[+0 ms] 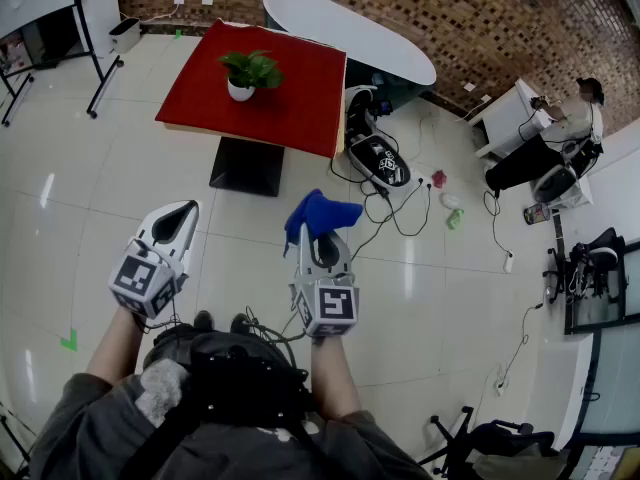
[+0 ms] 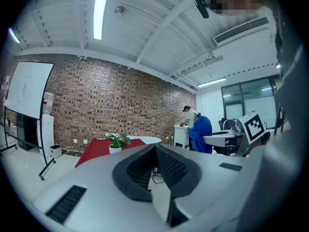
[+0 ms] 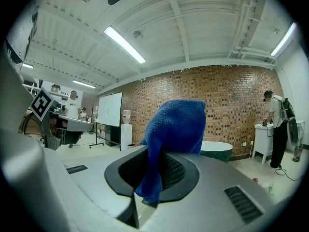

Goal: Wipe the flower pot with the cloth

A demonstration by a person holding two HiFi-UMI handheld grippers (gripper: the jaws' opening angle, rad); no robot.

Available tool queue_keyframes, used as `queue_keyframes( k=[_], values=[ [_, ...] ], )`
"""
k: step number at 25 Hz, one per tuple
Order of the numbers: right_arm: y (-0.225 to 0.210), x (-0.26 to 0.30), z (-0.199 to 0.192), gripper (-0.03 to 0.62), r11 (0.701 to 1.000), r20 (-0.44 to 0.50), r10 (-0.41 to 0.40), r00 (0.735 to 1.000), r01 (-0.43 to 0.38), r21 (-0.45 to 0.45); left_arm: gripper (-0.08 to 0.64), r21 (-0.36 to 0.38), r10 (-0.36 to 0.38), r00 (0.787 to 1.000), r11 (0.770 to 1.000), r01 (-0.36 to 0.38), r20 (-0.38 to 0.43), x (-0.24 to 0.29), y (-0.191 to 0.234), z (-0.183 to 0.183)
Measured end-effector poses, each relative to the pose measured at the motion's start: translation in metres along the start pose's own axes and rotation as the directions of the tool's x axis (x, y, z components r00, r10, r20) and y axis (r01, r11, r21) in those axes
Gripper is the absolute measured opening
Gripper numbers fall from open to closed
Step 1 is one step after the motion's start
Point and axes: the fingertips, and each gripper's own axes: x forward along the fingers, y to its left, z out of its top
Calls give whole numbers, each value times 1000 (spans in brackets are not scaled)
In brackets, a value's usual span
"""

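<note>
A white flower pot (image 1: 240, 90) with a green plant stands on a red table (image 1: 300, 108) far ahead of me across the floor; the left gripper view shows the pot (image 2: 115, 149) small and distant. My right gripper (image 1: 318, 236) is shut on a blue cloth (image 1: 318, 214), which stands up out of its jaws (image 3: 176, 129). My left gripper (image 1: 178, 218) is shut with nothing in it. Both grippers are held level in front of my body, well short of the table.
A white oval table (image 1: 350, 33) stands behind the red one against a brick wall. A floor machine (image 1: 375, 148) with cables lies right of the red table. A person (image 1: 560, 133) sits at a desk at right. A whiteboard stand (image 1: 95, 28) is at left.
</note>
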Motion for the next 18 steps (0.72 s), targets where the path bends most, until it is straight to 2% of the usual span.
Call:
queue_keyframes(
  k=[8, 12, 18],
  values=[
    [-20, 2, -1, 69, 999, 42, 38, 998, -39, 5, 29, -1, 42, 999, 999, -42, 9, 9, -9, -7],
    [-23, 1, 3, 69, 998, 66, 64, 996, -66, 25, 31, -15, 81, 996, 997, -81, 26, 7, -10, 3],
    [-26, 15, -4, 69, 997, 49, 65, 997, -67, 29, 31, -19, 95, 994, 995, -95, 44, 13, 4, 3]
  ],
)
